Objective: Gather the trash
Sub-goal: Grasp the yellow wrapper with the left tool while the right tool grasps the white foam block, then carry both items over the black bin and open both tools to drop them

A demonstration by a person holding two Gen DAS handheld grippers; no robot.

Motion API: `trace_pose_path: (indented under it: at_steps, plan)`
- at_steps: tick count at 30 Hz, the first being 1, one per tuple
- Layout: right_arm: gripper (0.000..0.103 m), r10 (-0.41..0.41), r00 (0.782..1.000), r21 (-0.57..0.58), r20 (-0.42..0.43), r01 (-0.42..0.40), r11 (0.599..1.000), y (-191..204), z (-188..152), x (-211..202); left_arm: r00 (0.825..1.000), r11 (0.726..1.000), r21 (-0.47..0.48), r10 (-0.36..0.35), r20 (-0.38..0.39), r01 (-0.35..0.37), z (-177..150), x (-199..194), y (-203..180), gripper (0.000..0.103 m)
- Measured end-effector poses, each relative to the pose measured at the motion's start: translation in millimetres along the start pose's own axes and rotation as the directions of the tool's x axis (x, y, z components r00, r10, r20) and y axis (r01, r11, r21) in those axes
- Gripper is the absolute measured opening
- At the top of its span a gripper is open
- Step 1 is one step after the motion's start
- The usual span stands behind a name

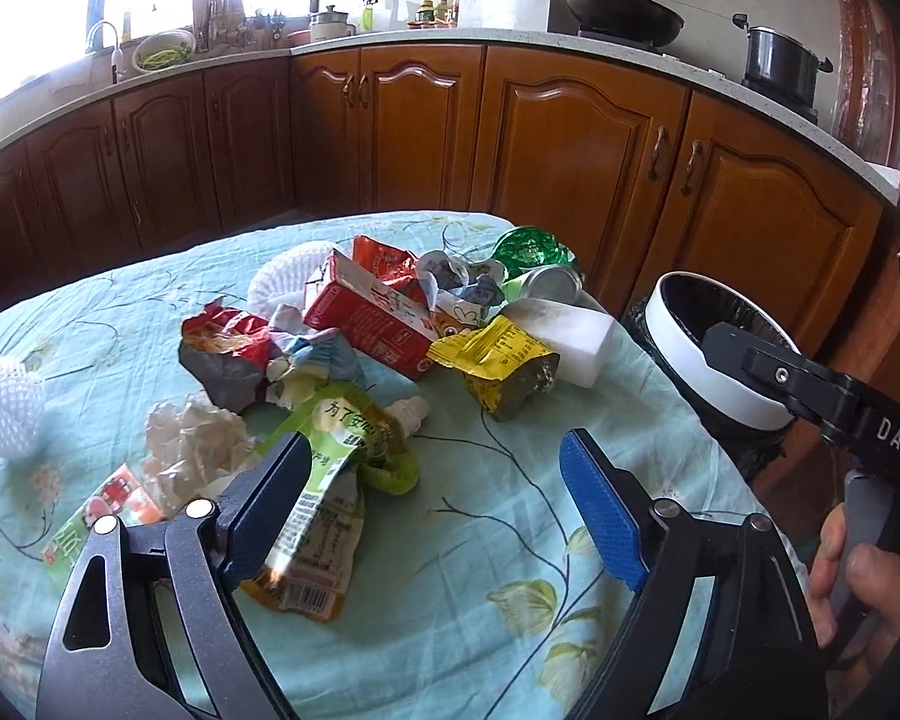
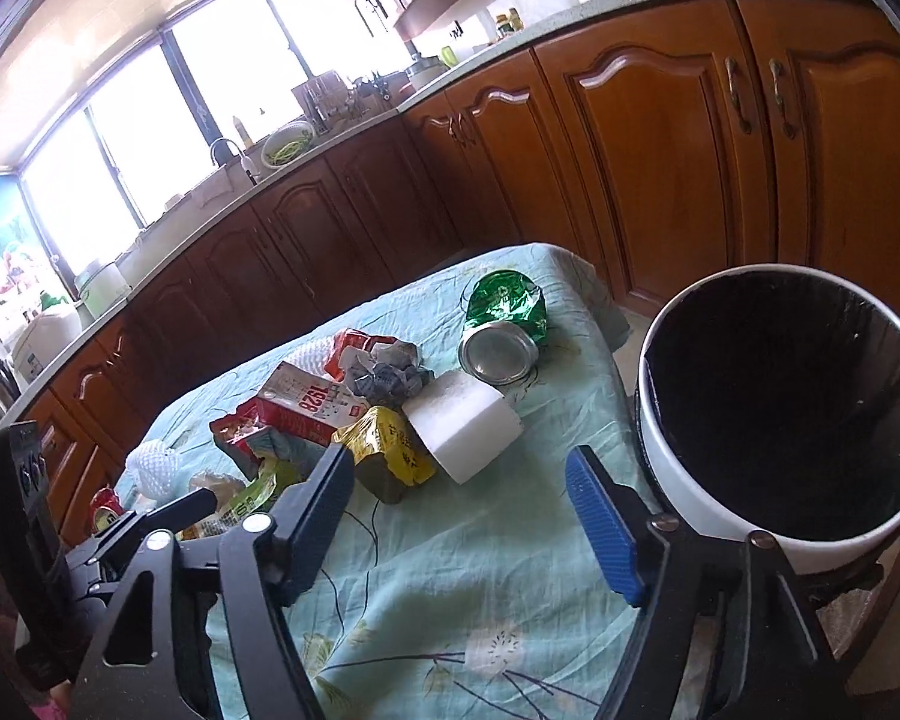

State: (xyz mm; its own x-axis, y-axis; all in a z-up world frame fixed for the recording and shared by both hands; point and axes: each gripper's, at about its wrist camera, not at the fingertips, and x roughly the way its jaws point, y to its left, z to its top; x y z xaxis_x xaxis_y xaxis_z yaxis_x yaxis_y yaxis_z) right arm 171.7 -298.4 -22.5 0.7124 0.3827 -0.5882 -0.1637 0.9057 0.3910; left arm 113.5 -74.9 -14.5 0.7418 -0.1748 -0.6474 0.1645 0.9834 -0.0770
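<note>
A pile of trash lies on a table with a light blue floral cloth (image 1: pixel 480 540): a red carton (image 1: pixel 372 315), a yellow wrapper (image 1: pixel 498 360), a green wrapper (image 1: pixel 336 450), a white foam block (image 1: pixel 576 336), a can (image 2: pixel 498 354) and crumpled paper (image 1: pixel 192 438). A white bin with a black liner (image 2: pixel 780 408) stands off the table's right edge. My left gripper (image 1: pixel 432 480) is open above the cloth, its left finger by the green wrapper. My right gripper (image 2: pixel 456 498) is open and empty, between the pile and the bin.
Brown wooden kitchen cabinets (image 1: pixel 570 138) run behind the table under a pale counter with a wok (image 1: pixel 624 12) and a pot (image 1: pixel 780 60). A white foam net (image 1: pixel 3 414) lies at the table's left edge. The sink and windows are at the far left.
</note>
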Motion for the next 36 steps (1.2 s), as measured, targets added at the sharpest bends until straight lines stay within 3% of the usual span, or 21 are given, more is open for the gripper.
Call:
trace_pose_path:
  at_steps: [6, 10, 13, 15, 18, 21, 23, 25, 28, 36]
  plan:
    - [0.059, 0.010, 0.997, 0.037, -0.070, -0.008, 0.999, -12.6, 11.8, 35.0, 0.997, 1.000, -0.004, -0.027, -0.072, 0.027, 11.7, 34.8, -9.7, 0.077]
    - [0.057, 0.020, 0.993, 0.059, -0.112, -0.014, 0.998, -22.4, 16.8, 55.9, 0.985, 0.997, -0.046, -0.072, -0.156, 0.066, 15.1, 64.9, -9.2, 0.064]
    - [0.049, 0.042, 0.988, 0.075, -0.147, -0.031, 0.997, -26.0, 17.9, 69.2, 0.977, 0.996, -0.059, -0.072, -0.198, 0.061, 15.5, 83.3, -9.4, 0.057]
    - [0.050, 0.058, 0.984, 0.080, -0.168, -0.045, 0.996, -26.4, 16.9, 75.8, 0.979, 0.997, -0.058, -0.069, -0.194, 0.058, 17.1, 86.9, -10.7, 0.057]
    - [0.040, 0.074, 0.982, 0.070, -0.175, -0.063, 0.996, -24.7, 15.4, 79.0, 0.978, 0.995, -0.062, -0.087, -0.191, 0.077, 21.1, 89.5, -12.0, 0.055]
    - [0.030, 0.090, 0.984, 0.070, -0.153, -0.080, 0.994, -25.2, 16.1, 72.9, 0.977, 0.995, -0.060, -0.095, -0.191, 0.085, 23.9, 92.7, -12.0, 0.039]
    - [0.026, 0.095, 0.986, 0.068, -0.139, -0.086, 0.994, -24.8, 15.3, 67.2, 0.976, 0.995, -0.054, -0.096, -0.195, 0.088, 26.0, 96.0, -12.4, 0.016]
    - [0.024, 0.088, 0.988, 0.056, -0.124, -0.082, 0.995, -22.9, 15.1, 60.6, 0.977, 0.995, -0.042, -0.099, -0.191, 0.093, 27.2, 97.0, -13.6, 0.007]
    - [0.023, 0.092, 0.991, 0.042, -0.096, -0.088, 0.995, -17.7, 15.3, 48.0, 0.976, 0.993, -0.045, -0.116, -0.182, 0.110, 27.7, 94.4, -11.6, 0.002]
    - [0.023, 0.070, 0.997, 0.007, -0.014, -0.070, 0.997, -11.3, 19.5, 7.3, 0.984, 0.989, -0.026, -0.147, -0.101, 0.146, 30.8, 55.5, -9.2, 0.001]
